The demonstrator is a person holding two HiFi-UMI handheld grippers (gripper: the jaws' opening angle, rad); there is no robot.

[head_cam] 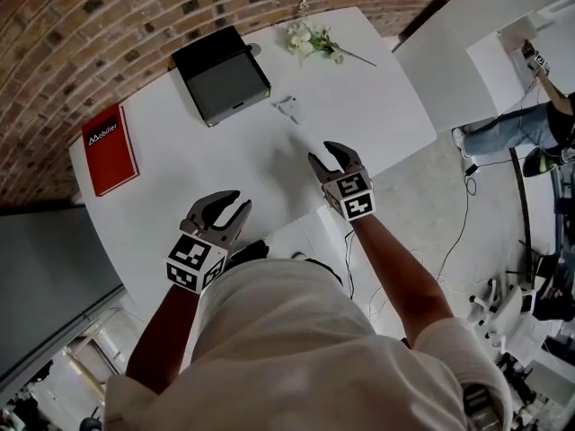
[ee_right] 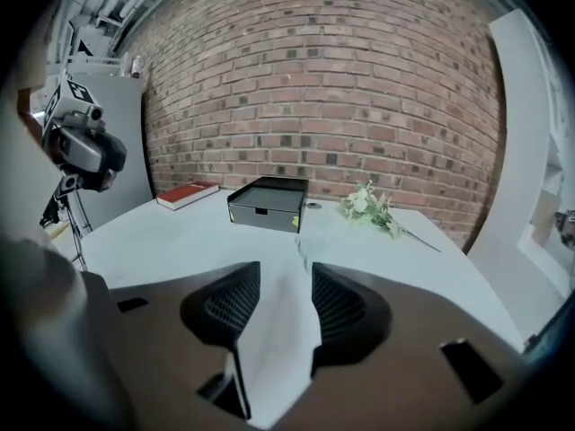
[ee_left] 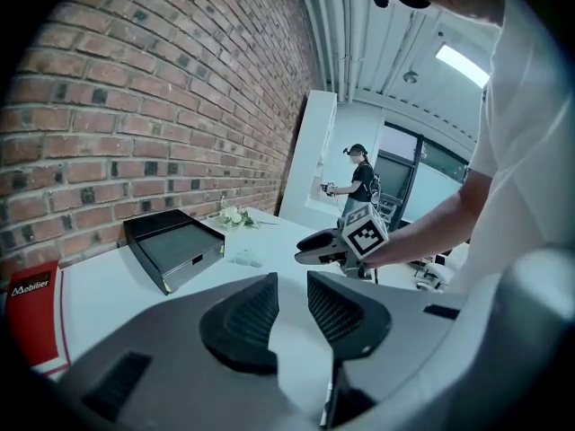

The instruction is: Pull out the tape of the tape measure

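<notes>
A small pale object [head_cam: 287,108], probably the tape measure, lies on the white table [head_cam: 180,196] just right of the black box. It also shows small in the left gripper view [ee_left: 244,257] and beyond the jaw gap in the right gripper view [ee_right: 304,245]. My right gripper [head_cam: 323,153] hovers over the table a short way nearer than it, open and empty. My left gripper [head_cam: 235,201] is at the table's near edge, further back and to the left, its jaws also apart with nothing between them [ee_left: 292,285]. The right gripper's gap [ee_right: 286,272] shows only bare table.
A black drawer box [head_cam: 220,74] stands at the back, a red book [head_cam: 110,149] lies at the left, and a sprig of white flowers [head_cam: 313,39] lies at the far right corner. A brick wall runs behind. A person [head_cam: 530,124] stands off to the right, with cables on the floor.
</notes>
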